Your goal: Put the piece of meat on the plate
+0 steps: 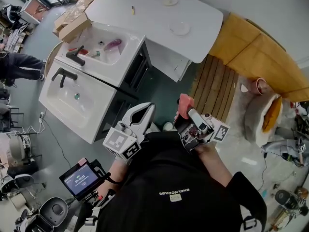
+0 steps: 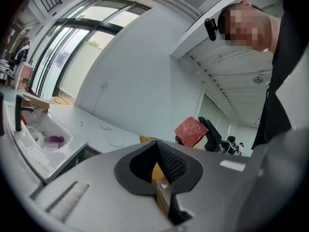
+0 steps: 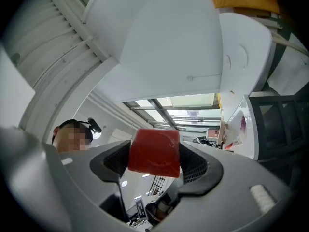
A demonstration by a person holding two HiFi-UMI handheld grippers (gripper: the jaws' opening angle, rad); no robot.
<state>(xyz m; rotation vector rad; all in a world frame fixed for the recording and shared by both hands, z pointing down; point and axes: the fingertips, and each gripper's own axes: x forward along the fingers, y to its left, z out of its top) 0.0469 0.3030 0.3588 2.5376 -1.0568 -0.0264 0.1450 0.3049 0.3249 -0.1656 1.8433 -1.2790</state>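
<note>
In the head view the right gripper is clenched on the red piece of meat and holds it in the air in front of the person's chest, above a slatted wooden floor. The left gripper is just beside it, its white jaws pressed together with nothing in them. Well apart from the meat, on the white worktop, lie two small pale plates, both bare. Left of the worktop are two white sinks with black taps, and a purple thing lies in the farther one. The black shirt bears a line of white print, turned and too small to read with confidence; a small screen at the lower left shows pale figures that cannot be read. In the left gripper view the jaws of the left gripper meet at their tips, empty; beyond them the meat hangs in the dark right gripper, and the plates lie on the worktop farther off. In the right gripper view the right gripper grasps the meat between its ribbed black pads, the block standing proud of the jaws.
</note>
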